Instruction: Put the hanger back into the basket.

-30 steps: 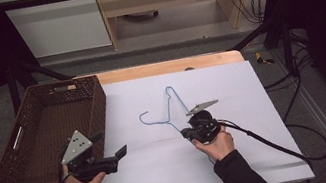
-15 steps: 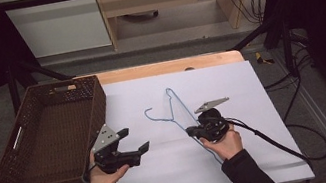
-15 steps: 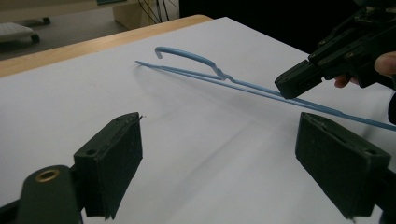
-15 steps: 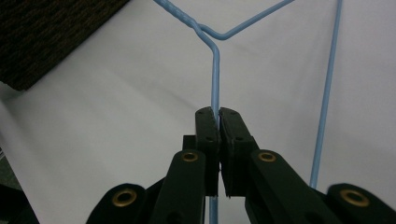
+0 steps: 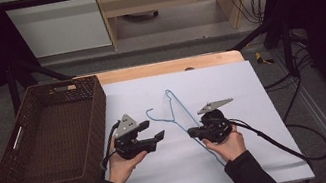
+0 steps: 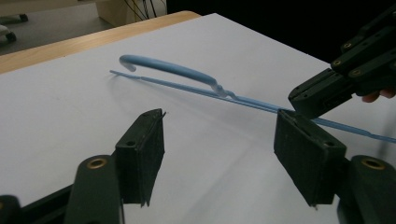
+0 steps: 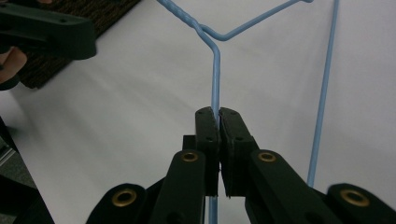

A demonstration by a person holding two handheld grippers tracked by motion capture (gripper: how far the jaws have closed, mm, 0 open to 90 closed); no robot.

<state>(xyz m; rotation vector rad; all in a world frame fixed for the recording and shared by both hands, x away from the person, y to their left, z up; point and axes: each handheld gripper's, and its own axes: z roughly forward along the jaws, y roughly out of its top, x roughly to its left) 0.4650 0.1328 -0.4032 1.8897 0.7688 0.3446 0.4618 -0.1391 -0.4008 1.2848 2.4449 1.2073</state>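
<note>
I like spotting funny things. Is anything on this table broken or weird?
Nothing looks broken or spilled. The blue wire hanger lies on the white sheet, with the right gripper shut on one of its wires. The left gripper is open beside it, and the brown basket sits empty at the left.

Basket left of hanger (on table).

Inspected all surfaces before me: I find no legible text, label, brand, number or sign on anything.
</note>
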